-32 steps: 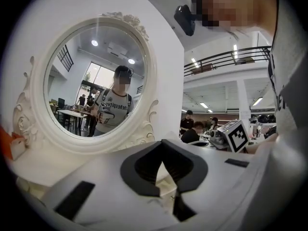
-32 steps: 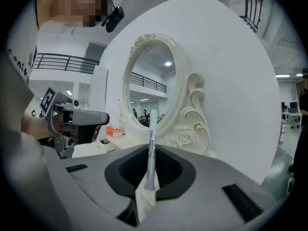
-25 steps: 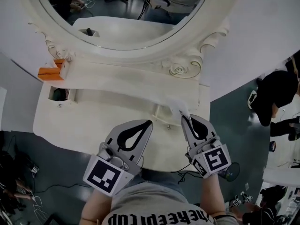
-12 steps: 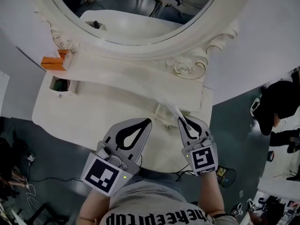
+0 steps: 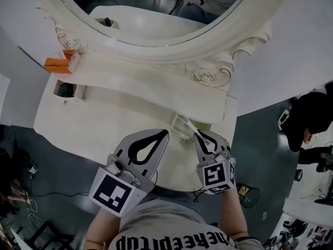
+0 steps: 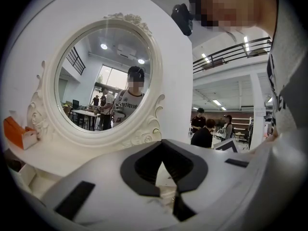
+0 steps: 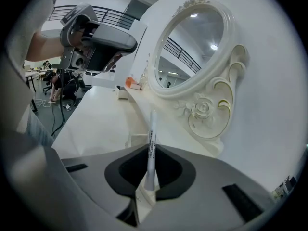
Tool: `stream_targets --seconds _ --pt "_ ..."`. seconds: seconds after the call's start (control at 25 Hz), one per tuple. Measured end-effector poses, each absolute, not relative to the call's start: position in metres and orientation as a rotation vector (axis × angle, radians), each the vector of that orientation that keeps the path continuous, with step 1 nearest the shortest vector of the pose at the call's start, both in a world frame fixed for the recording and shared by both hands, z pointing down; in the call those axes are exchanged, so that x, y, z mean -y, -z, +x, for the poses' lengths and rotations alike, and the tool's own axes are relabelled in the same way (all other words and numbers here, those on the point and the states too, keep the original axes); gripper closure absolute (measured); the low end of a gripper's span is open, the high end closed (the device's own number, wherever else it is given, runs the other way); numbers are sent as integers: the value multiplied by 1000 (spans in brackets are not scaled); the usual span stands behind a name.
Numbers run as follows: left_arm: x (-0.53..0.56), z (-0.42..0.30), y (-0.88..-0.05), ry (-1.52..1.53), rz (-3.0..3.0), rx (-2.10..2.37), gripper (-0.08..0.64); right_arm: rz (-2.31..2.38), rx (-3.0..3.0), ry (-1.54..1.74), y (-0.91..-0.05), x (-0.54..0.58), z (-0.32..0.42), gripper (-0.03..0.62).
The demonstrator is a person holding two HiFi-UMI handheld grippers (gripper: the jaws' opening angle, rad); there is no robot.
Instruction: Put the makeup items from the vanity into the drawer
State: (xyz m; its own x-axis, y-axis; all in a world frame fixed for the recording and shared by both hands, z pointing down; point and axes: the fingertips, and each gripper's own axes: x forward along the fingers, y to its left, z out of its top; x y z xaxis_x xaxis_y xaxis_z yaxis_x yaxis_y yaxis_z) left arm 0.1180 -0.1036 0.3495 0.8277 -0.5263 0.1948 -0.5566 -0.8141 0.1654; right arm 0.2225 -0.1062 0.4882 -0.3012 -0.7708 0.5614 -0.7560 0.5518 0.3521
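Right claw (image 5: 203, 137) is clenched on one slim white makeup pencil (image 7: 152, 146), which juts out past the pads toward the raised back ledge (image 5: 135, 85). We hold it low over the right end of the white vanity table (image 5: 104, 126), just beside a small rimmed opening (image 5: 179, 125) at the foot of that ledge. Our left claw (image 5: 165, 134) hovers alongside, jaws pressed together on nothing.

Both claws sit above the table's curved near edge. The table's right edge falls away just past the right claw to dark floor (image 5: 260, 155), and a white wall (image 5: 291, 46) closes that side above. To the left, a broad run of tabletop lies open between our left claw and a second compartment (image 5: 65, 90) near the far left corner. It has something dark inside that we cannot identify.

We count two claws, each with one marker cube (image 5: 112, 192), and one pencil. We also count one oval mirror (image 5: 156, 9) with a carved rose (image 5: 205, 76) on its frame, one orange box (image 5: 54, 65) at the ledge's left end, and two openings in the table. One person in dark clothes (image 5: 307, 119) is at the right, well apart from the table.
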Motion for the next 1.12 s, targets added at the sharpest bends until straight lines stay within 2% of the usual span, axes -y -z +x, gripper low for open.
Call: stream_targets --seconds 1.12 --pt "124 108 -353 -201 2762 895 538 998 1869 121 -538 133 226 532"
